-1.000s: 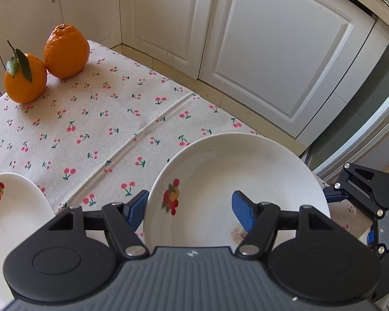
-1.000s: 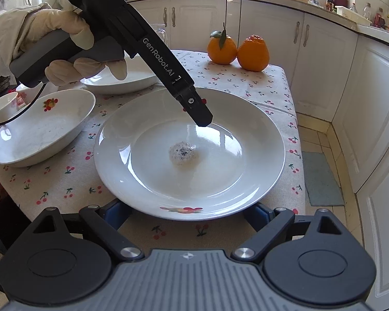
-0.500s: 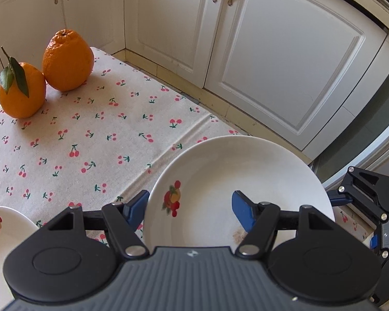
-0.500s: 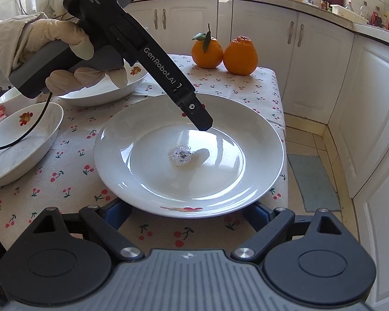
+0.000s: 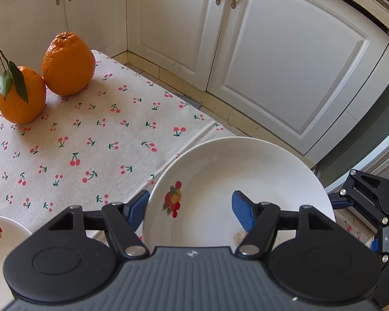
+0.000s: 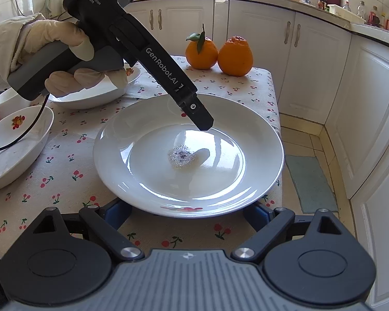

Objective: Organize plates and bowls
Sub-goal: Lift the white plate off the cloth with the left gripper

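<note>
**dishguy:** What's the plate (image 6: 220, 181) look like?

**mopsy:** Big white one with a shallow well and a little fruit print on the rim. There's a wet, foamy smudge with dark specks in the middle. It's on the cherry tablecloth (image 6: 64, 181), and its right rim comes pretty much out to the table edge.

**dishguy:** And the grippers?

**mopsy:** The left gripper (image 5: 190, 204), held in a gloved hand (image 6: 64, 59), angles down over the far side. Its blue pads are apart and straddle the rim, one outside and one over the well, and neither is pinching it. The right gripper (image 6: 188, 210) is spread wide at the near rim. Its pads are tucked partly under the edge with nothing clamped.

**dishguy:** Room to move?

**mopsy:** Two bowls (image 6: 13, 150) sit to the left and two oranges (image 6: 202, 49) are at the back corner. There's bare cloth in between. On the right the table drops off to floor and white cabinets (image 6: 316, 64).
</note>
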### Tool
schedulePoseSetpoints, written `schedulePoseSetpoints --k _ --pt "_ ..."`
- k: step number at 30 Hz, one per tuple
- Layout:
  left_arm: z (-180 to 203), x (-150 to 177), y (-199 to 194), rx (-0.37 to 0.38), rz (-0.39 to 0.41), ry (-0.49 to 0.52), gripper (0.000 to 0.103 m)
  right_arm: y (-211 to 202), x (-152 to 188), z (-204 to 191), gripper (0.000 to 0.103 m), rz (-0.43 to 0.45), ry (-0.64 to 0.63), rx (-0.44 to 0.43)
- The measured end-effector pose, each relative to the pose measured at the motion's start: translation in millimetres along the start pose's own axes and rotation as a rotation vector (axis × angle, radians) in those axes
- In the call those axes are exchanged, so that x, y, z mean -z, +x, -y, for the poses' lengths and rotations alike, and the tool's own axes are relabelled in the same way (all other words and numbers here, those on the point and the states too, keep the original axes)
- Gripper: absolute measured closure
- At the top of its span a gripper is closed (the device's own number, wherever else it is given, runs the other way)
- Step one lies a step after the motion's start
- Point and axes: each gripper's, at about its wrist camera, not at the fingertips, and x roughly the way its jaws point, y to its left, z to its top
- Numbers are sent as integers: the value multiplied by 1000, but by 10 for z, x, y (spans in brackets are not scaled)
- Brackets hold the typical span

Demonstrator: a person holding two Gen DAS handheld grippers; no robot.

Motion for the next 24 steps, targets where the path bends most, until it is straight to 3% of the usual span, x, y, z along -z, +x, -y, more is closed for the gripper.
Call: schedulePoseSetpoints --k 7,11,13,24 --pt "-4 -25 9 -5 3 0 35 21 0 24 8 7 3 10" --pt "23 -9 -66 -14 14 -1 24 15 0 13 5 6 10 15" --pt "58 14 -156 -42 33 15 21 -19 -8 6 0 18 21 10" --pt "227 363 -927 -129 120 -11 21 -387 54 -291 0 58 29 20"
